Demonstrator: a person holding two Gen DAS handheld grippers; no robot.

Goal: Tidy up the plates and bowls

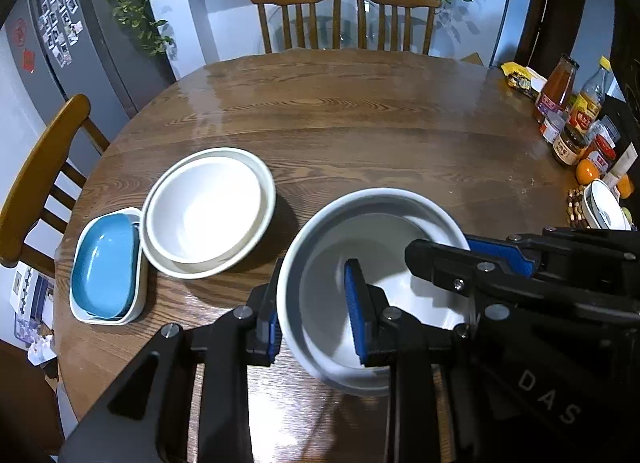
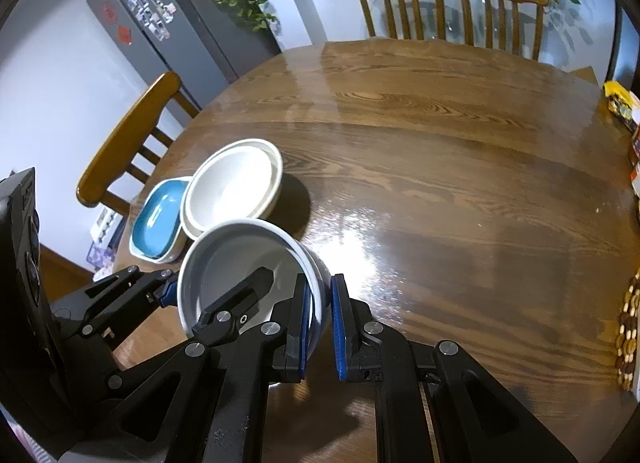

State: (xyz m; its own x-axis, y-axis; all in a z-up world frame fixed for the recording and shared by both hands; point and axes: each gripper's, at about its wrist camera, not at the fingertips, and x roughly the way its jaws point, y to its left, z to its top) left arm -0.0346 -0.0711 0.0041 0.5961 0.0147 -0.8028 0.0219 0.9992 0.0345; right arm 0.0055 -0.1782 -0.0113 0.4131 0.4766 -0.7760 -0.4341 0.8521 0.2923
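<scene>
A grey-white bowl (image 1: 400, 295) (image 2: 228, 263) hangs just above the round wooden table (image 1: 360, 123), gripped from both sides. My left gripper (image 1: 316, 323) is shut on its left wall, one blue pad inside and one outside. My right gripper (image 2: 322, 323) is shut on the opposite wall; in the left wrist view it reaches in from the right (image 1: 460, 251). To the left on the table stands a stack of white plates (image 1: 208, 215) (image 2: 232, 187). Beside the stack, a blue oval dish (image 1: 106, 267) (image 2: 158, 219) lies in a white dish at the table's edge.
Bottles and jars (image 1: 568, 119), oranges and a white patterned bowl (image 1: 604, 207) on a beaded trivet crowd the table's right edge. Two wooden chairs (image 1: 344, 19) stand at the far side and one chair (image 1: 44, 171) at the left.
</scene>
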